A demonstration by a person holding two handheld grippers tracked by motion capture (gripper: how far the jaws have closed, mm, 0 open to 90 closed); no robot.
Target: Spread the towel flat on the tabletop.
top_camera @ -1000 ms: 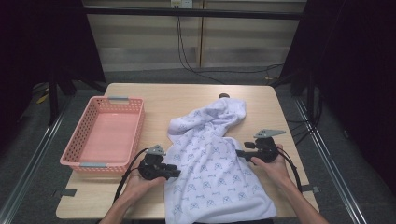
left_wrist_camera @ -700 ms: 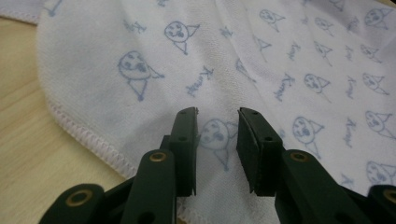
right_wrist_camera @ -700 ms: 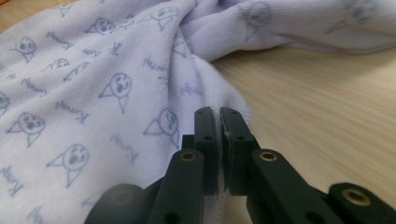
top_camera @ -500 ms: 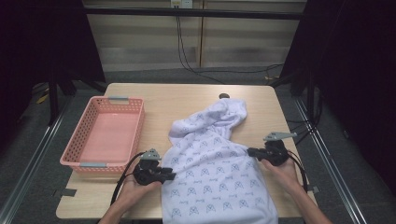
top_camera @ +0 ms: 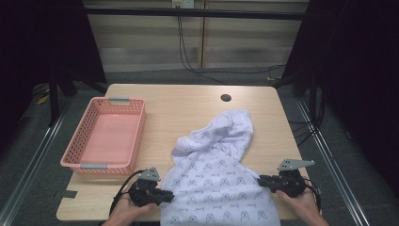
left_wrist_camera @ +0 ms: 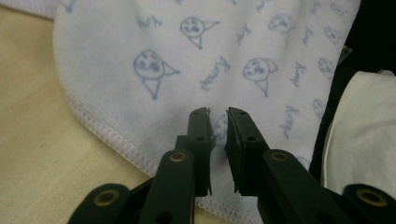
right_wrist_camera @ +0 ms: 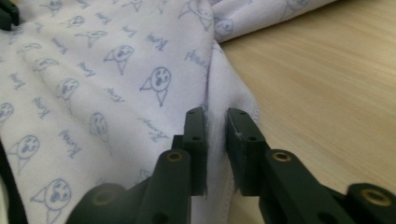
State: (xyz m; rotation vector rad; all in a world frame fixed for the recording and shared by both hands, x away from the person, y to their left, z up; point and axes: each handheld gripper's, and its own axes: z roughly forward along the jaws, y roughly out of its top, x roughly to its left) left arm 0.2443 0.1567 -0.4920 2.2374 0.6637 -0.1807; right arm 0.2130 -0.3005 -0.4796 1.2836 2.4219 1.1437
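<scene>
A white cloth (top_camera: 221, 174) with a blue cartoon print lies on the wooden table (top_camera: 188, 108), its near part hanging over the front edge. My left gripper (top_camera: 167, 195) is at the cloth's left hem. Its jaws (left_wrist_camera: 218, 112) have just been closing and now pinch the fabric (left_wrist_camera: 154, 65) in a thin gap. My right gripper (top_camera: 260, 180) is at the cloth's right edge. Its jaws (right_wrist_camera: 217, 112) have just been opening slightly, and a raised fold of cloth (right_wrist_camera: 93, 60) still fills the gap between them.
A pink plastic basket (top_camera: 75, 141) stands at the table's left with nothing in it. A round cable hole (top_camera: 226, 98) sits near the far edge. Bare wood lies to the cloth's right and behind it.
Both hands have drawn back toward the near edge, the right one also outward. The cloth has slid with them and now lies flatter and wider.
</scene>
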